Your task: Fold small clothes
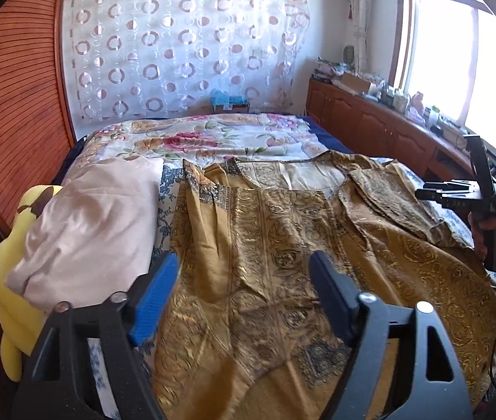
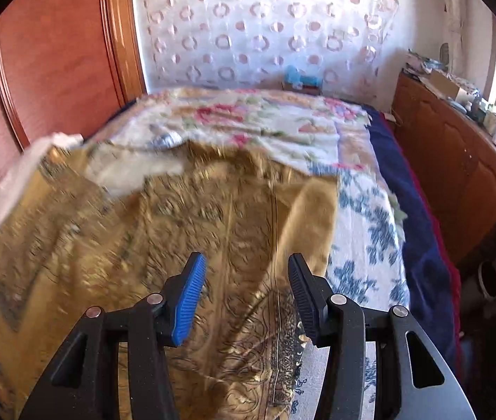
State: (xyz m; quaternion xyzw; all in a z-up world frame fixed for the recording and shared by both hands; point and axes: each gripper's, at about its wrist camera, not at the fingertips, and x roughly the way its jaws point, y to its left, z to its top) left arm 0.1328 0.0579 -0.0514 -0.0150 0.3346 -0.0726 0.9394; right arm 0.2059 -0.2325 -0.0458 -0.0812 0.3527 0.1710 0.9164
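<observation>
A mustard-gold patterned garment (image 1: 283,245) lies spread on the bed, neckline toward the far side, its right sleeve folded inward. My left gripper (image 1: 244,290) is open and empty, just above the garment's lower left part. My right gripper (image 2: 246,292) is open and empty, above the garment's (image 2: 178,217) right edge; the view is motion-blurred. The right gripper also shows in the left wrist view (image 1: 458,192), held in a hand at the garment's right side.
A pale pink pillow (image 1: 90,227) and a yellow plush toy (image 1: 9,280) lie left of the garment. A floral bedspread (image 1: 213,136) covers the bed's far half. A wooden cabinet (image 2: 458,161) runs along the right; a wooden wardrobe (image 1: 13,87) stands left.
</observation>
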